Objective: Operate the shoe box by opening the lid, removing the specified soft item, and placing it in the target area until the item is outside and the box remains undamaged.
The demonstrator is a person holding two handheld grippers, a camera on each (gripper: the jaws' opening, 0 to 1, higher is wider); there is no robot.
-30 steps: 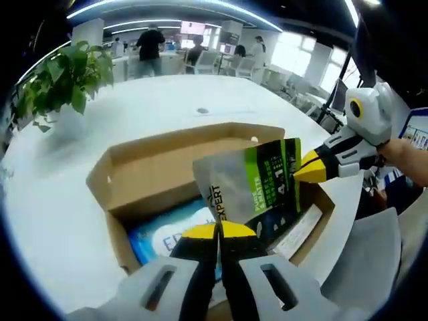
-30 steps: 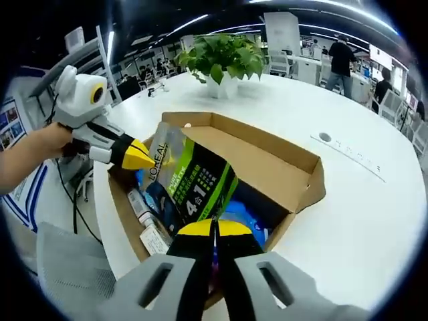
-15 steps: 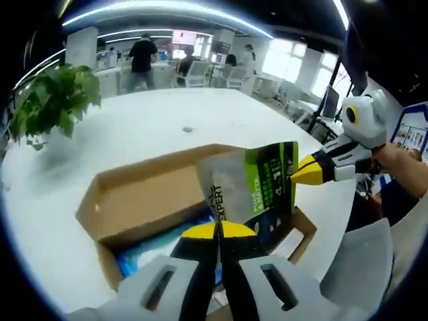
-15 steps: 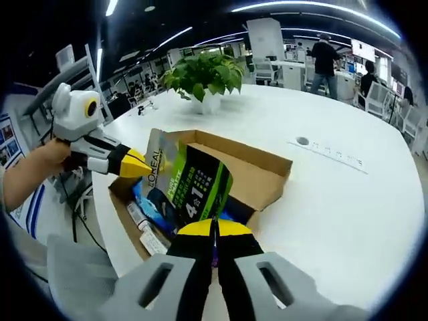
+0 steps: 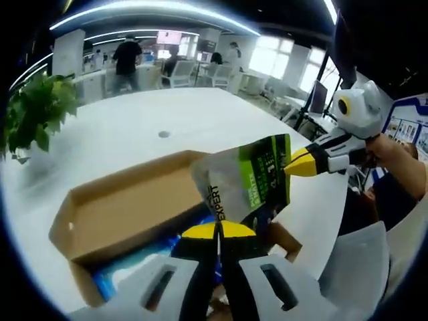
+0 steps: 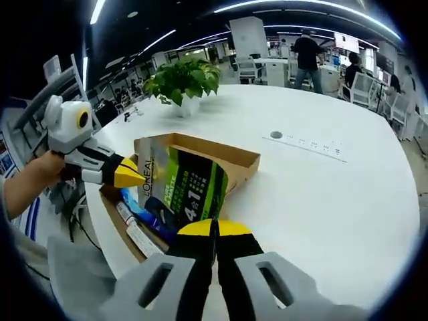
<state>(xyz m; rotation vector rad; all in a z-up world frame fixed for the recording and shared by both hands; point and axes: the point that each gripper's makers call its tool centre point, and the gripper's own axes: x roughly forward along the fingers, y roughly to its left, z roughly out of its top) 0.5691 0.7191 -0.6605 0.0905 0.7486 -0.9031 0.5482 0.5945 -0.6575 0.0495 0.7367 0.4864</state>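
pouch (image 5: 247, 184) raised higher above shoe box (image 5: 127, 214), both grippers lifted with it

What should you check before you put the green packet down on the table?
1. Left gripper shut on the green packet: ok.
2. Right gripper shut on the packet too: ok.
3. Packet lifted above the shoe box: ok.
4. Box lid open, cardboard looks unharmed: ok.
5. Bare white table beside the box for setting it down: ok.
6. Packet's lower edge free of the other things in the box: cannot tell.
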